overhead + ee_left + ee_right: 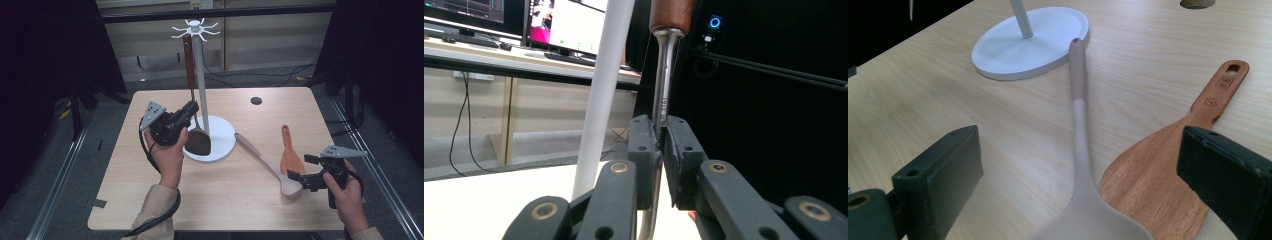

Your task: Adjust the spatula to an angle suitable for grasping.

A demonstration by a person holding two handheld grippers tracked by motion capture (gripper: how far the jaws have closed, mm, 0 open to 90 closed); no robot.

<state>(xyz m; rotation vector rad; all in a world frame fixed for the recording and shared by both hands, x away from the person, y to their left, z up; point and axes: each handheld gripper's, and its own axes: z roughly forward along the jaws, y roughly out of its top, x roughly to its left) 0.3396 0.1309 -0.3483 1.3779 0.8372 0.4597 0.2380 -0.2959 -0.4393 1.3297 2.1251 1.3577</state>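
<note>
A white utensil stand (201,75) with a ring of hooks on top rises from a round base (222,135) at mid table. A spatula (188,55) with a brown wooden handle, a metal shaft and a dark blade (198,142) stands upright beside the pole, its handle top up by the hooks. My left gripper (191,107) is shut on the metal shaft (665,75), just below the handle. My right gripper (301,167) is open low over the table, with the bowl end of a beige spoon (1079,115) between its jaws. A wooden rice paddle (1158,170) lies just right of the spoon.
The beige spoon (262,161) lies diagonally, its handle tip touching the stand's base (1048,45). The wooden paddle (290,157) points away from me. A round cable hole (256,100) sits near the table's far edge. Dark curtains and cables surround the table.
</note>
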